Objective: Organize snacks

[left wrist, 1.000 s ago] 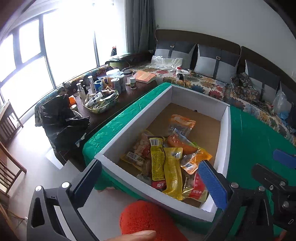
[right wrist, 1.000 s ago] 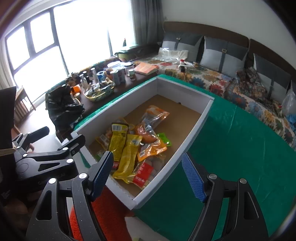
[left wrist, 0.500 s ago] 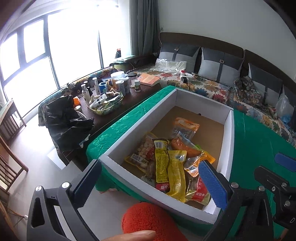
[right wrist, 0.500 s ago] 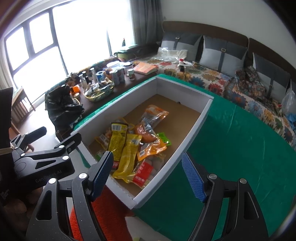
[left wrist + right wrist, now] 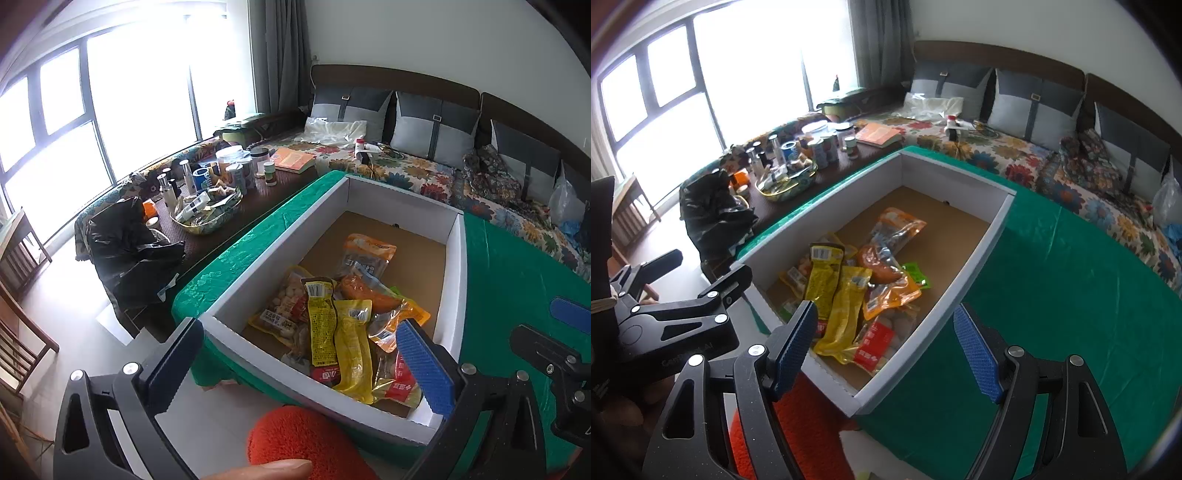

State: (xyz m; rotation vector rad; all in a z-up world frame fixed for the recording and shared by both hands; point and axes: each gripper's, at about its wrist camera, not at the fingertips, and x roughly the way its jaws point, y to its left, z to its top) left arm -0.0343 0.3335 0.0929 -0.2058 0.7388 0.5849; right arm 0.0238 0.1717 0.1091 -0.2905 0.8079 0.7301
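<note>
A white cardboard box (image 5: 280,236) (image 5: 982,251) with a brown floor stands on a green tablecloth (image 5: 1052,280). Several snack packets lie heaped in its near half: two long yellow packets (image 5: 351,350) (image 5: 846,306), orange pouches (image 5: 365,254) (image 5: 897,225), and a red-labelled packet (image 5: 399,384) (image 5: 873,341). My left gripper (image 5: 299,369) is open and empty, held before the box's near end. My right gripper (image 5: 886,347) is open and empty, above the box's near right corner. The left gripper's body shows at the left of the right wrist view (image 5: 679,314).
A dark side table (image 5: 258,199) left of the box carries bottles, jars, a bowl of items and a black bag (image 5: 129,243). A sofa with floral cover and grey cushions (image 5: 432,129) runs behind. An orange fuzzy slipper (image 5: 306,443) and a chair (image 5: 18,332) are on the floor.
Both grippers have drawn slightly back and up from the box; the view has shifted a little. Both stay open and empty. The snacks have not moved.
</note>
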